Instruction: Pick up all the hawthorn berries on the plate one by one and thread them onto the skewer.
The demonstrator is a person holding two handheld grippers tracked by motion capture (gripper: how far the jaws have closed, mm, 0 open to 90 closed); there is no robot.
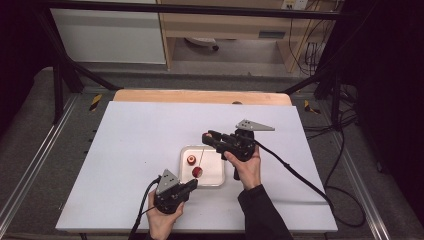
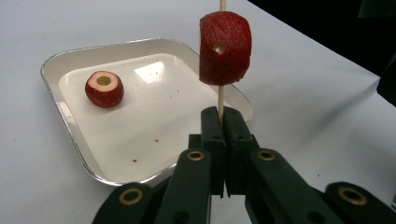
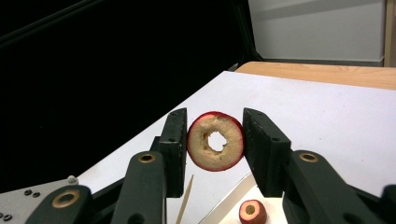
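red fruit ring (image 3: 215, 141) in right tongs (image 3: 215, 151), above tray (image 1: 216, 179)

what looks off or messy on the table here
Nothing is spilled or broken. The tray carries a few small red flecks from the fruit. One red fruit piece sits on the skewer, one cored piece lies in the tray, and the right gripper holds a third cored piece.
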